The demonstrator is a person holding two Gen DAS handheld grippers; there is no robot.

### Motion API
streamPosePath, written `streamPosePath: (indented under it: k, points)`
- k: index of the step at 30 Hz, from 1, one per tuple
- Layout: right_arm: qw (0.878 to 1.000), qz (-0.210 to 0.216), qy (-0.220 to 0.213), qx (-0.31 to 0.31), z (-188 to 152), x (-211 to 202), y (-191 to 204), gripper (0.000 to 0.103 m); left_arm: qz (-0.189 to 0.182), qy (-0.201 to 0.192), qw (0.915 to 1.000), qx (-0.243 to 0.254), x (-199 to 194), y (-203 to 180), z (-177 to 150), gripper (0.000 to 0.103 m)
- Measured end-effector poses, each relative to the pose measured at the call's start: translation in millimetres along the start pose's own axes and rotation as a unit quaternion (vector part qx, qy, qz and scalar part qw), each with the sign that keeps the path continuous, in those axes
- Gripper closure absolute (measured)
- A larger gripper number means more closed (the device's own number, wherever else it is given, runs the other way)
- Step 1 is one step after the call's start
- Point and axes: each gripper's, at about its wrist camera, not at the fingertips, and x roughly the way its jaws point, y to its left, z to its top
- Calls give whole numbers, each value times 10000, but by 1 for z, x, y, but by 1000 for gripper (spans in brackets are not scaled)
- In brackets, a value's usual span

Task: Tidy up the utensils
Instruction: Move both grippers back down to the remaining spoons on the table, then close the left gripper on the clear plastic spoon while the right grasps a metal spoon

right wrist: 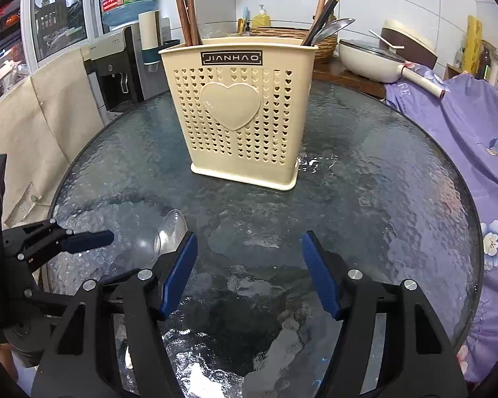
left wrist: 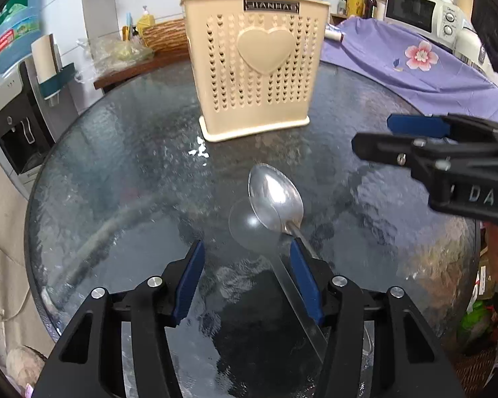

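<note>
On glass table [left wrist: 123, 165]: left gripper [left wrist: 245, 265] fingers spread beside spoon [left wrist: 275, 199]; right gripper [right wrist: 249, 262] spread, empty; handle hidden in right view.

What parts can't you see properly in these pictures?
- Spoon handle, left wrist view: its near end is hidden under the left gripper.
- Same spoon, right wrist view: only the bowl shows; the right gripper finger covers the rest.
- Utensil holder inside, both views: its wall hides the lower ends of the chopsticks.
- Chopstick tops, left wrist view: cut off by the picture's top edge.
</note>
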Motion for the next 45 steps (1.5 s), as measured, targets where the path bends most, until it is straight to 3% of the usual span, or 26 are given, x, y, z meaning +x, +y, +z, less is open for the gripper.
streamPosePath:
  k: [11,24,35,45]
  points:
    - [10000,27,57,52,1,3,-4,38,165,73,9998,-38,6,5,-1,55]
    - [9996,119,237,-3,-4,20,9,38,331,177,9986,-370,8,48,6,55]
    - [9994,110,313,-52,-5,23,14,38,349,143,9983,-440,17,43,17,55]
    - [9990,82,413,-143,-8,28,20,38,340,104,9988,-328,26,42,28,67]
